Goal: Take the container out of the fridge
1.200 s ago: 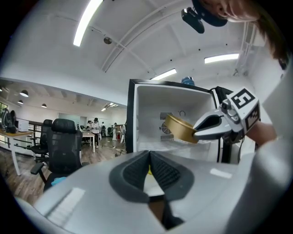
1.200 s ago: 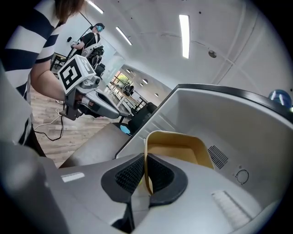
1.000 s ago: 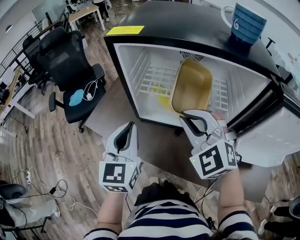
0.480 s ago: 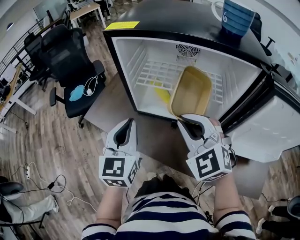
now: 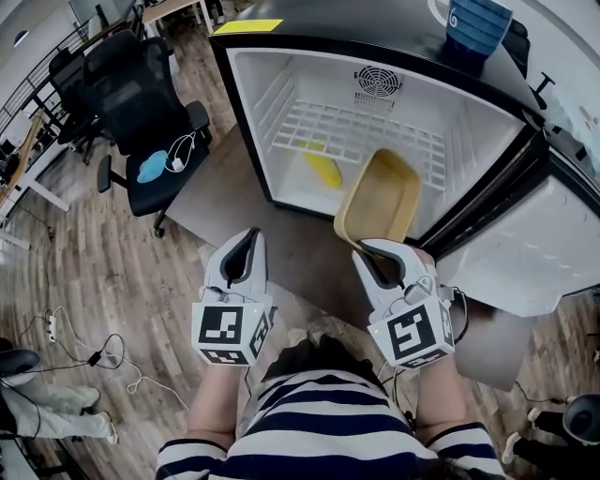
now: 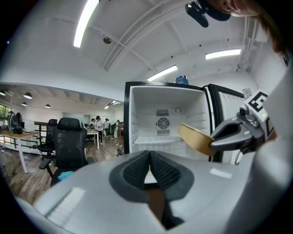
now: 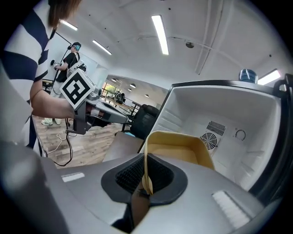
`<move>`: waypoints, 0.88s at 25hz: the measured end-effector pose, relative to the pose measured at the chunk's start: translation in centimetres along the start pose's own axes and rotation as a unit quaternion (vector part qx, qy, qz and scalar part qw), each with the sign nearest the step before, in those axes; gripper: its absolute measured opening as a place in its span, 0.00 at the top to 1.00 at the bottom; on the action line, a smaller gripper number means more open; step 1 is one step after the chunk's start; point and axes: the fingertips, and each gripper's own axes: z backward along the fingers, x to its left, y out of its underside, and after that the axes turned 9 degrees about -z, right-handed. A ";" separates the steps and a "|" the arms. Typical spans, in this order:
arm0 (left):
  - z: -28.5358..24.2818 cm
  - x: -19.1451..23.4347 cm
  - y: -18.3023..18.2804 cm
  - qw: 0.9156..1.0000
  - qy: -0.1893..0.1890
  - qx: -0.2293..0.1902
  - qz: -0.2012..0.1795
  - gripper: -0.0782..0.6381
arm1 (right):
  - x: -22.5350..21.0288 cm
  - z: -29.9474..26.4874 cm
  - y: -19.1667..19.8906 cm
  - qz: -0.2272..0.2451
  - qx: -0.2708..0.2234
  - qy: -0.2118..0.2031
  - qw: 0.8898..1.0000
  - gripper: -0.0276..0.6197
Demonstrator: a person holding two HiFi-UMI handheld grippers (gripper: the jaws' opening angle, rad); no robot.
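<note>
- Fridge (image 5: 253, 112): a small black cabinet with a white interior, standing open and facing the person.
- Fridge door (image 5: 553, 258): swung wide to the right, with its white inner face showing.
- Office chair (image 5: 141, 103): black, on the wooden floor left of the fridge and well apart from both grippers.
- Wire shelf (image 5: 356, 136): white, spanning the cabinet interior below the round fan vent (image 5: 378, 80) in the back wall. Nothing rests on it.
- Container (image 5: 380, 202): a tan, open-topped tub, empty, tilted and held in the air. It sits at the lower right corner of the fridge mouth, clear of the shelf. Whether its far end is fully outside the cabinet cannot be told.
- Right gripper (image 5: 375, 251): in the right gripper view its jaws pinch the container's near rim, one pad inside the wall and one outside.
- Left gripper (image 5: 249, 239): level with the right one, to its left and in front of the fridge. In the left gripper view its pads are pressed together with nothing between them, and it touches nothing.
- Mug (image 5: 478, 19): blue and striped, upright on the fridge top near the right rear.
- Yellow label (image 5: 247, 26): flat on the fridge top at the left front corner.
- Yellow object (image 5: 323, 169): lying inside the cabinet below the shelf. Its identity is unclear.
- Blue face mask (image 5: 150, 167): lying on the chair seat.
</note>
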 end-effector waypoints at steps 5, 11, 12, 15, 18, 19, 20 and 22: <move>0.8 -0.2 1.3 1.000 -0.004 0.011 0.003 0.89 | 1.3 0.3 1.4 -0.017 0.011 -0.013 1.000 0.93; 1.3 -0.8 2.7 1.000 -0.001 0.025 -0.001 0.89 | 3.3 0.1 3.6 -0.039 0.031 -0.032 0.998 0.93; 1.4 -0.9 3.0 1.000 -0.001 0.027 -0.002 0.89 | 3.5 0.0 4.0 -0.044 0.035 -0.034 0.998 0.93; 1.8 -0.6 3.7 0.999 -0.002 0.036 -0.002 0.89 | 4.3 -0.2 5.0 -0.058 0.045 -0.040 0.996 0.93; 2.1 -0.4 4.1 0.999 -0.005 0.041 -0.001 0.89 | 4.9 -0.4 5.5 -0.065 0.052 -0.047 0.995 0.93; 2.2 -0.3 4.2 0.999 -0.006 0.042 0.000 0.89 | 5.0 -0.4 5.6 -0.066 0.054 -0.049 0.995 0.93; 2.2 -0.3 4.2 0.999 -0.006 0.043 0.000 0.89 | 5.1 -0.4 5.6 -0.067 0.055 -0.051 0.995 0.93; 2.3 -0.4 4.3 0.999 -0.005 0.044 0.000 0.89 | 5.3 -0.4 5.5 -0.066 0.055 -0.054 0.995 0.93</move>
